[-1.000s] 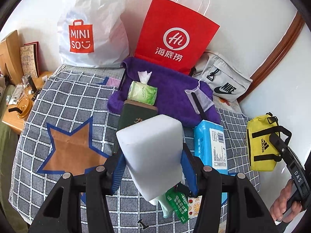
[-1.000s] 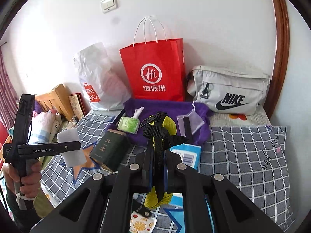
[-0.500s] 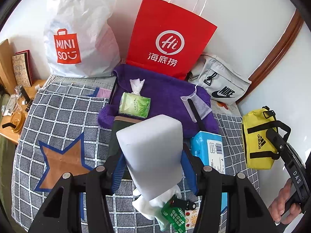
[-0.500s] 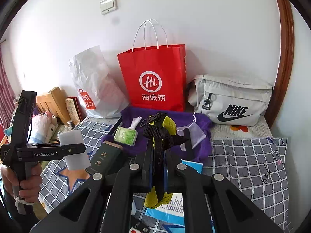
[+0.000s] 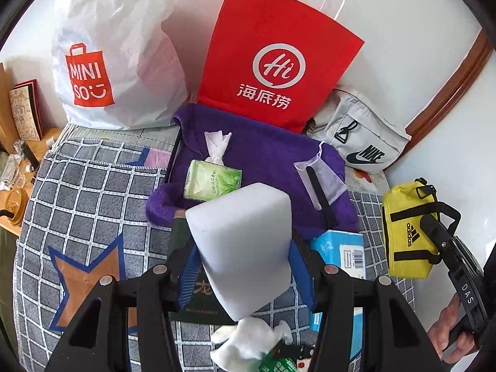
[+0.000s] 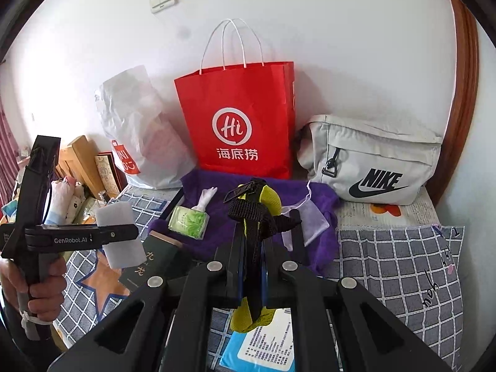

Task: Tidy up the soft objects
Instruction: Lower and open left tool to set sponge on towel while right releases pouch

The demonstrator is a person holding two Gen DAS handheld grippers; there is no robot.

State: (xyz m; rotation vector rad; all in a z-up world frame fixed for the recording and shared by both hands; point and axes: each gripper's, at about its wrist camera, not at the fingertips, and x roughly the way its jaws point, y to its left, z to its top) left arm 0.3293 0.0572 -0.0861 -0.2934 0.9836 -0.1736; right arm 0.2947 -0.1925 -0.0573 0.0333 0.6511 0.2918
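My left gripper [image 5: 243,266] is shut on a white foam block [image 5: 245,245], held above the bed; from the right wrist view the same block [image 6: 119,235] hangs at the left. My right gripper [image 6: 252,241] is shut on the black strap of a small yellow Adidas bag [image 6: 269,200], also visible as the yellow bag [image 5: 406,232] at the right of the left wrist view. A purple towel [image 5: 269,161] lies ahead with a green tissue pack [image 5: 212,181] and a mesh pouch [image 5: 319,175] on it. Behind stand a red paper bag [image 5: 276,59] and a white plastic bag [image 5: 114,49].
A grey Nike bag [image 6: 372,161] leans on the wall at the back right. A dark green box [image 6: 155,263], a blue tissue pack [image 5: 341,248] and a crumpled white tissue [image 5: 248,338] lie on the checked bedspread [image 5: 83,192]. A wooden bedside table [image 5: 18,161] stands left.
Both grippers have moved forward towards the bags at the wall with their loads; the red bag and purple towel appear closer and larger. Neither grip has changed.
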